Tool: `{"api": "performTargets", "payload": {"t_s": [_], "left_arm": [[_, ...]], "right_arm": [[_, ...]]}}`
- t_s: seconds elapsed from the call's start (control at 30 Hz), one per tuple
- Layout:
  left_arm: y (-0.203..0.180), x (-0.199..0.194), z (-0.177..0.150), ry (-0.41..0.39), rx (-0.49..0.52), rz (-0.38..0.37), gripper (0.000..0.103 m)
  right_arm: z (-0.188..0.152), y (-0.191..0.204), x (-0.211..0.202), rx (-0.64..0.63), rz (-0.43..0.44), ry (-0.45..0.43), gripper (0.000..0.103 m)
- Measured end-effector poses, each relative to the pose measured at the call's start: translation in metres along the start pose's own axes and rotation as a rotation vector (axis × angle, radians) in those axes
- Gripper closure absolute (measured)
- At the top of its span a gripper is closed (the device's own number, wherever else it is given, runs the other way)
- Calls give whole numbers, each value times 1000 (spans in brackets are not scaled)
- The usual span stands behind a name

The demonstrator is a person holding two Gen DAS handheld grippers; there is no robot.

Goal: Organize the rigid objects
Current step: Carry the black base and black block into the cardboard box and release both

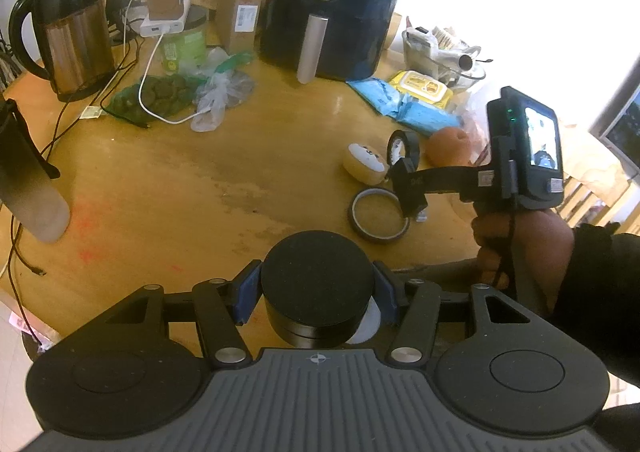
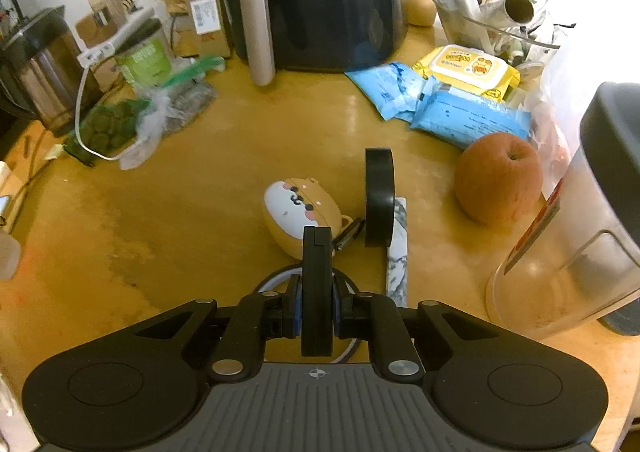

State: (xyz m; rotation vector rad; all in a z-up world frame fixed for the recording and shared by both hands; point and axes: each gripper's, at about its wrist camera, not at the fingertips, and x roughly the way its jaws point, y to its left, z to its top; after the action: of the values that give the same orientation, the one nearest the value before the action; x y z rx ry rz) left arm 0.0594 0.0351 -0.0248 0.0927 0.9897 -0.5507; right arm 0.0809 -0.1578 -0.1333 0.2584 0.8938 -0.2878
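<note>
My left gripper (image 1: 316, 294) jaws clamp a round black tin (image 1: 316, 292); my right gripper (image 2: 316, 306) jaws clamp a flat black case (image 2: 317, 288). Near the black air fryer (image 1: 332, 4), tape rolls wait unsorted on the bench (image 1: 160, 192).

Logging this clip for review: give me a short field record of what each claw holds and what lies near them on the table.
left claw: shut on black round tin
right claw: shut on thin black slab, edge-up
below right claw: flat tape ring
standing: black tape roll
nearby: dog-face case, apple
surface: wooden table
</note>
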Motion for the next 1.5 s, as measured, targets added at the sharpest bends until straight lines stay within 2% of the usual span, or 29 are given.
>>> {"api": "performTargets", "payload": {"t_s": [0.4, 0.87, 1.2, 1.5], "left_arm": [[-13, -7, -4, -9, 11, 17, 47], [-40, -8, -7, -9, 62, -6, 47], [-49, 2, -12, 24, 66, -31, 47], [-61, 15, -25, 72, 93, -58, 47]], "right_arm": [[-4, -6, -53, -3, 96, -14, 86], [-27, -22, -105, 8, 151, -24, 86], [-44, -39, -131, 23, 185, -10, 86], [-73, -48, -134, 28, 194, 53, 86]]}}
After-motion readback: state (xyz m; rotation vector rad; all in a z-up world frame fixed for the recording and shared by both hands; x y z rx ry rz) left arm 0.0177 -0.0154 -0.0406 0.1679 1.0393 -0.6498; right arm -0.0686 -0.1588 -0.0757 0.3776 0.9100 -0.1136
